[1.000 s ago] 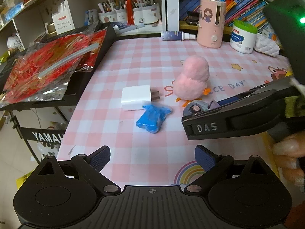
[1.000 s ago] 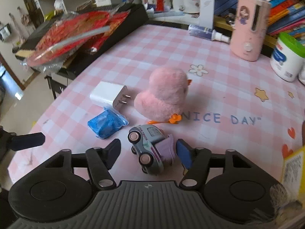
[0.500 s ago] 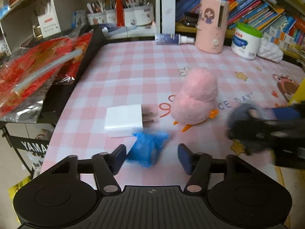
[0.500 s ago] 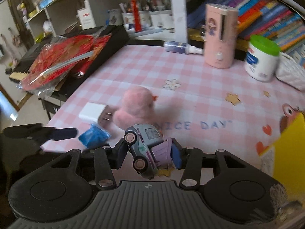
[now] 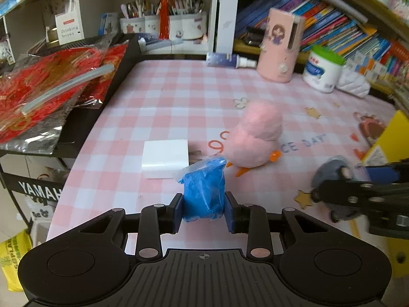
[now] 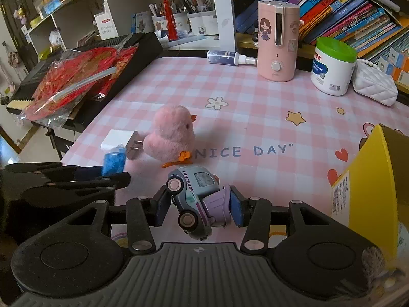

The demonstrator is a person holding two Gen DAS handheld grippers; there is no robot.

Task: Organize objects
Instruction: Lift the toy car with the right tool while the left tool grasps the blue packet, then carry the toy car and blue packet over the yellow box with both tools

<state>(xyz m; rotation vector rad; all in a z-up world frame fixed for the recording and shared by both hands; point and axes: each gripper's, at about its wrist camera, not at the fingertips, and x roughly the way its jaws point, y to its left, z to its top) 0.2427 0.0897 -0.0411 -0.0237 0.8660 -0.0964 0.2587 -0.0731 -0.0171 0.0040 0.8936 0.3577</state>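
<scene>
Left wrist view: left gripper (image 5: 203,208) clamps one blue packet (image 5: 204,192); right gripper (image 6: 199,204) grips one toy truck (image 6: 196,199).

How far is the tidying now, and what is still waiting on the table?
Nothing looks put away yet. In hand: the left gripper is shut on the blue bag, and the right gripper is shut on the toy truck, beside the yellow box. Left on the table: the pink chick and the white charger.
</scene>
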